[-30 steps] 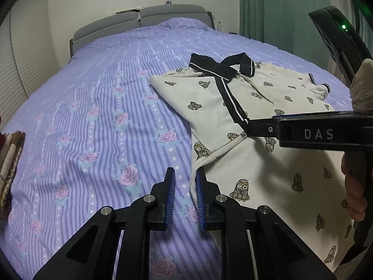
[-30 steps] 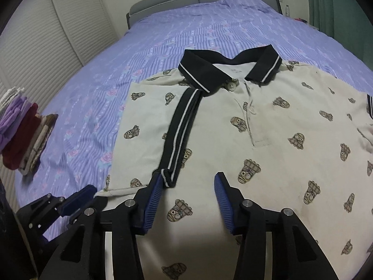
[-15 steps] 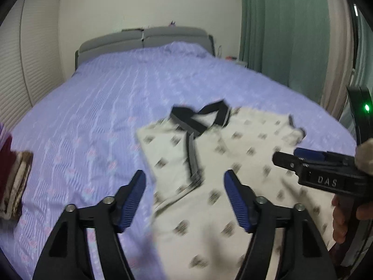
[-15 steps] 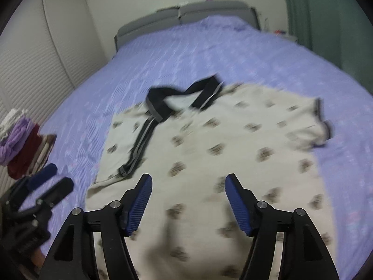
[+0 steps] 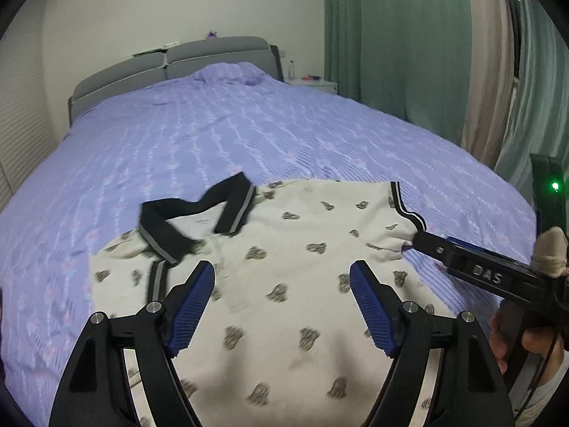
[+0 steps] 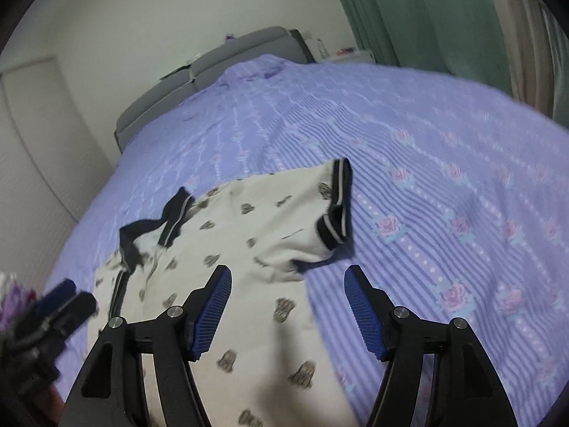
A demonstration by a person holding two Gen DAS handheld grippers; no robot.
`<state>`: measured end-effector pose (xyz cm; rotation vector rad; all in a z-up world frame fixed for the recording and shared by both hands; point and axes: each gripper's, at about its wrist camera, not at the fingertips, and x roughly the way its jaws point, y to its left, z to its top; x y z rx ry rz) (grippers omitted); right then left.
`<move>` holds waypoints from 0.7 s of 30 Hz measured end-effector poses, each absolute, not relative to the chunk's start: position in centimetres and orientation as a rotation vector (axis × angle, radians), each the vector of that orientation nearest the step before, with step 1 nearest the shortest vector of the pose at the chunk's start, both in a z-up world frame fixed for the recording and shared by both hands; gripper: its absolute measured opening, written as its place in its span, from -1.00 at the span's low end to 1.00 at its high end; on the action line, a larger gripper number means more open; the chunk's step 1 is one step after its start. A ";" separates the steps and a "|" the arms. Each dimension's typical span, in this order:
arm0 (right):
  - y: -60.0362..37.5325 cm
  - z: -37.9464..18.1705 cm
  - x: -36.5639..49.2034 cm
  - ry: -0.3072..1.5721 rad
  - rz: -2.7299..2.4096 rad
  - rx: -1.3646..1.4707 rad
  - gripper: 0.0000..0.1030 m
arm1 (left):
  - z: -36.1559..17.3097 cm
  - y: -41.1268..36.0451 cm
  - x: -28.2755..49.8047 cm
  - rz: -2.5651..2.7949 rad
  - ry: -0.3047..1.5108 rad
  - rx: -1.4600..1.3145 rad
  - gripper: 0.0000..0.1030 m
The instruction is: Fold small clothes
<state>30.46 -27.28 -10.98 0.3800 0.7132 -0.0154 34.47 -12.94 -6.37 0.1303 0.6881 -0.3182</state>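
Note:
A small cream polo shirt with a bear print and a black collar lies flat on the purple bed; its left sleeve is folded in over the body. Its right sleeve, with a black striped cuff, lies spread to the right. My left gripper is open and empty above the shirt's middle. My right gripper is open and empty above the shirt's right edge, just below that sleeve. The right gripper also shows in the left wrist view, with its tip by the sleeve.
The bed has a purple striped cover with roses and a grey headboard. Green curtains hang at the right. A stack of folded clothes shows at the far left edge of the right wrist view.
The left gripper let go of the shirt's left edge, opened and moved over the shirt's middle. Both grippers rose and swung right; the right one now faces the right sleeve.

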 end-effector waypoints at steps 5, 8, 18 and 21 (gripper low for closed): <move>-29.0 -12.4 33.8 0.719 -0.017 0.434 0.29 | -7.2 -15.5 36.7 -0.331 0.728 0.139 0.52; -30.1 -13.1 35.5 0.723 -0.021 0.473 0.29 | -7.5 -16.4 37.4 -0.338 0.736 0.131 0.52; -33.4 -14.9 39.3 0.784 0.008 0.576 -0.07 | -8.3 -17.9 38.3 -0.370 0.757 0.118 0.52; -33.5 -15.4 40.0 0.808 0.011 0.574 -0.17 | -8.5 -18.0 39.1 -0.350 0.766 0.101 0.52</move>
